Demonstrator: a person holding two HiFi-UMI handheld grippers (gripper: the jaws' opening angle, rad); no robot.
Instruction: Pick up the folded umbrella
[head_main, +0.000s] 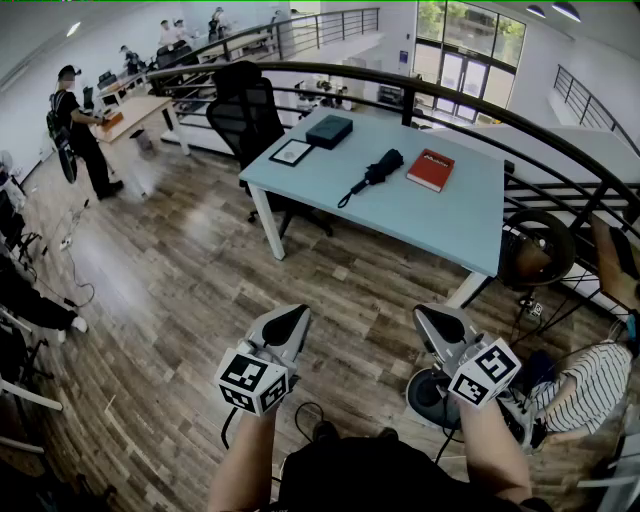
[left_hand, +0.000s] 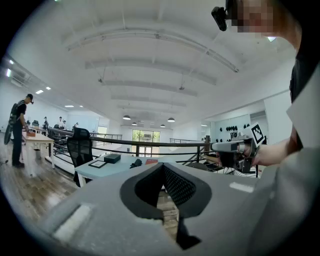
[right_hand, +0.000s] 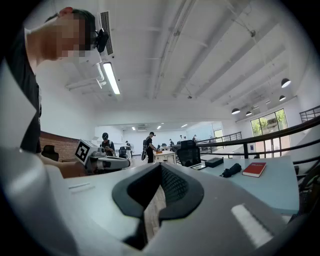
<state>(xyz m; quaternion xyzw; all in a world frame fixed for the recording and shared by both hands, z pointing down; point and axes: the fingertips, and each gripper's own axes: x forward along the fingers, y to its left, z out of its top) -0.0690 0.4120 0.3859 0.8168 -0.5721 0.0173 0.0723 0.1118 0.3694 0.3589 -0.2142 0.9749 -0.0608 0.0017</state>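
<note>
The black folded umbrella lies on the pale blue table, its strap trailing toward the near edge. It also shows small and far off in the left gripper view and the right gripper view. My left gripper and right gripper hover over the wooden floor, well short of the table, side by side and pointing roughly level toward it. Both have their jaws shut with nothing between them: left, right.
On the table are a red book, a black box and a flat framed item. A black office chair stands behind it, with a curved railing beyond. One person stands at the far left; another sits at the lower right.
</note>
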